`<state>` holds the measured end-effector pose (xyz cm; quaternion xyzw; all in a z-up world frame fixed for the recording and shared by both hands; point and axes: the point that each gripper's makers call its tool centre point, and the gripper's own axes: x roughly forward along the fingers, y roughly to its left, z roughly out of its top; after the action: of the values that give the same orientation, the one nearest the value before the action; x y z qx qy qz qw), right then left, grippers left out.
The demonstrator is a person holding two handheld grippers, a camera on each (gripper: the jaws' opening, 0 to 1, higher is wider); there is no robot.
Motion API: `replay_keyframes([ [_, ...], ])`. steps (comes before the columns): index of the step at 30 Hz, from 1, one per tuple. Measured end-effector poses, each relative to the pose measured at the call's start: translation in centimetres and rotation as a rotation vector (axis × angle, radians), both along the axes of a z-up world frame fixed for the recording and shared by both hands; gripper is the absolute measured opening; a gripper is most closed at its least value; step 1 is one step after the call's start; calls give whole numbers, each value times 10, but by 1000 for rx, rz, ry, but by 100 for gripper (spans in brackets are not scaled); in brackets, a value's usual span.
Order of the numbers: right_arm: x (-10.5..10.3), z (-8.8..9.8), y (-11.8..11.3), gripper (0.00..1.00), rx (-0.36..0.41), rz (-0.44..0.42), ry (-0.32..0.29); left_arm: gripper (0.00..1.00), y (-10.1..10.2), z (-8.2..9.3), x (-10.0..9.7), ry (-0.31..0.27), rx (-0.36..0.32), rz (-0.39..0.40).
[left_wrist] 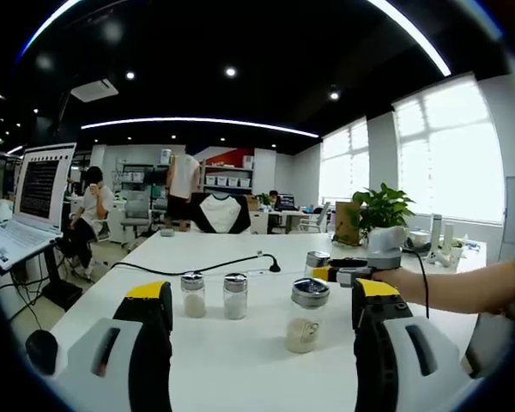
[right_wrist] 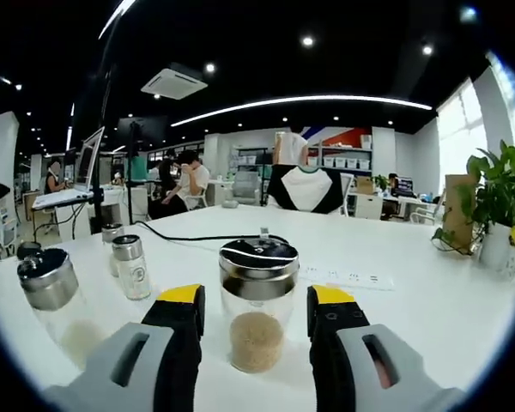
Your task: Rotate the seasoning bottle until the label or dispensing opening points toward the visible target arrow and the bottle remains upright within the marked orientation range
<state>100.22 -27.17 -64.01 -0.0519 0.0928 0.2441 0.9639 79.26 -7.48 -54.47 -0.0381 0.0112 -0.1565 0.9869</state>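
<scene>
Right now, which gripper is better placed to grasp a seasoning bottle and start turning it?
Right. The right gripper has open jaws on either side of a seasoning bottle standing upright on the table. The left gripper is open too, but the bottles in its view stand farther ahead.

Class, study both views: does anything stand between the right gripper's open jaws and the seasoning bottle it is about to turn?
Nothing visible does. The seasoning bottle stands upright on the white table just ahead of the right gripper, its jaws open on either side.
</scene>
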Motion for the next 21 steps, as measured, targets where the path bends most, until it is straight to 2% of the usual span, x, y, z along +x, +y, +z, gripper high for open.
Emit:
replay_keyframes([
  [2, 2, -6, 3, 47, -14, 4, 12, 91, 1, 3, -1, -1, -14, -4],
  [4, 6, -9, 4, 46, -25, 7, 15, 91, 2, 6, -2, -14, 0, 3],
  [11, 16, -16, 4, 41, -23, -25, 45, 91, 2, 6, -2, -11, -3, 4],
  [14, 17, -18, 5, 40, -5, -25, 54, 91, 2, 4, -3, -4, -6, 3],
  [17, 18, -19, 5, 40, 47, -23, 51, 91, 3, 2, -4, 0, -5, 8],
  [21, 17, -18, 5, 40, 19, -22, 48, 91, 3, -1, -5, 5, -9, 4],
])
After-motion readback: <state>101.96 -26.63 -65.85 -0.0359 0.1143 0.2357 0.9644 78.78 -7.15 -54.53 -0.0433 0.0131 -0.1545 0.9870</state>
